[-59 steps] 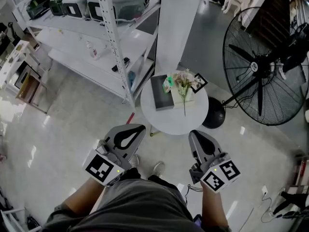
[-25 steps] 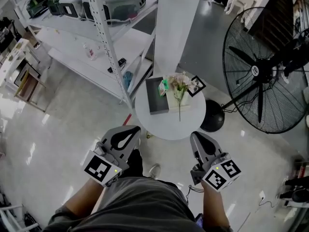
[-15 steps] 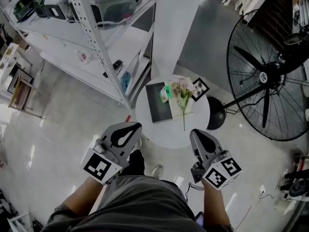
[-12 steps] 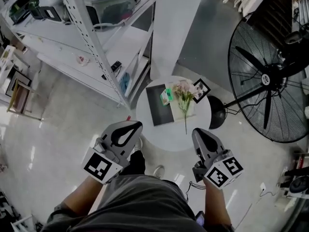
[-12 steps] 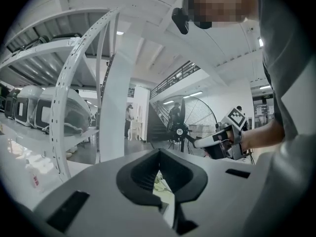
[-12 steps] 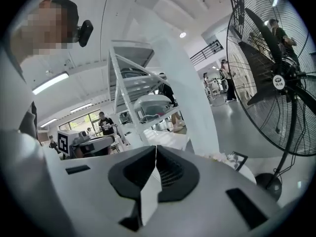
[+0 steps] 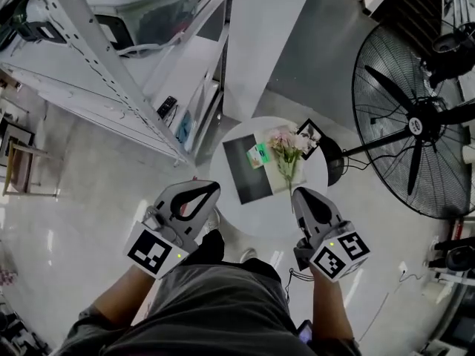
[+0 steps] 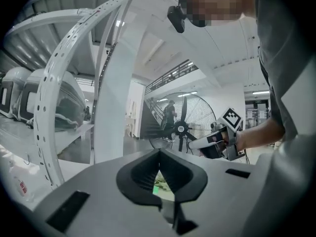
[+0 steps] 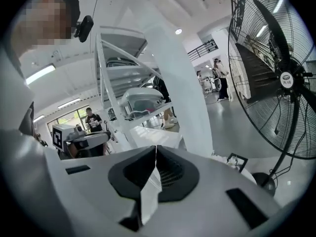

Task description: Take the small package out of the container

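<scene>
Now the small package [image 7: 259,154] sits at the far edge of the dark container [image 7: 243,178] on the round tabletop [image 7: 271,215], beside flowers [image 7: 288,148]. The left gripper [image 7: 209,189] and right gripper [image 7: 298,196] hover near the tabletop's near rim, fingers pressed together, empty.

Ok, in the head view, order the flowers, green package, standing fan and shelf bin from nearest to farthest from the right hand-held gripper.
From the right hand-held gripper:
1. flowers, on the table just ahead
2. green package, left of them
3. standing fan, far right
4. shelf bin, top left
</scene>
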Action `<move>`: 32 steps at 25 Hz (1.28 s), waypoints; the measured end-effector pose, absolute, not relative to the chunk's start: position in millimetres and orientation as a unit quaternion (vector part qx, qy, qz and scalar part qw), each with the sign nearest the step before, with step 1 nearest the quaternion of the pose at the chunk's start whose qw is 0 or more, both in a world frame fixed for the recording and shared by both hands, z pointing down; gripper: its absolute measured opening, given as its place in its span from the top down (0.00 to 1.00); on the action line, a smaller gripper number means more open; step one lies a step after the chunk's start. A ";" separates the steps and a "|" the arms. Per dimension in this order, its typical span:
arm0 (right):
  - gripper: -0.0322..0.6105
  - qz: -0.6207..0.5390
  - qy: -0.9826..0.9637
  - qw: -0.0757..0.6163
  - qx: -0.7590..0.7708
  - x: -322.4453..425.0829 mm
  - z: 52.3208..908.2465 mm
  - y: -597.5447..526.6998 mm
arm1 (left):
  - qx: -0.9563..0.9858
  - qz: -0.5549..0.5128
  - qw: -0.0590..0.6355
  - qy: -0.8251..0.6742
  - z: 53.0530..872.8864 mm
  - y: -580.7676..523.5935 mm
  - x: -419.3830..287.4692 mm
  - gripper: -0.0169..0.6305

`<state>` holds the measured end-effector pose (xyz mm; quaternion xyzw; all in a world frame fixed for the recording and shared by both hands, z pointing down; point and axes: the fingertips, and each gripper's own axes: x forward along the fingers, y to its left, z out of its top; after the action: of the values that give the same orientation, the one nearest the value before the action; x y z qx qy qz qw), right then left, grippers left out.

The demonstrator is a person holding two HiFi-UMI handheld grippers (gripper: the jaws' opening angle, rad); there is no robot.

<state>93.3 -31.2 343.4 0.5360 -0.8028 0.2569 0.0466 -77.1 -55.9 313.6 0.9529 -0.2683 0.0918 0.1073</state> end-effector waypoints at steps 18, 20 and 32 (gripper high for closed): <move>0.91 0.273 -0.775 0.146 0.552 98.1 460.4 -112.4 | 0.947 0.139 0.156 -0.242 381.4 -105.2 -52.0 0.95; 0.91 0.283 -0.775 0.151 0.545 99.7 476.2 -119.8 | 0.944 0.146 0.164 -0.247 391.2 -109.1 -45.9 0.95; 0.89 0.318 -0.758 0.180 0.540 106.9 546.2 -141.2 | 0.929 0.181 0.202 -0.251 449.2 -127.4 -23.3 0.95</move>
<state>106.9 -141.2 546.2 0.5400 -0.7582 0.3180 0.1800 -23.3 -127.4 449.2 0.9291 -0.2514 0.1812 0.2021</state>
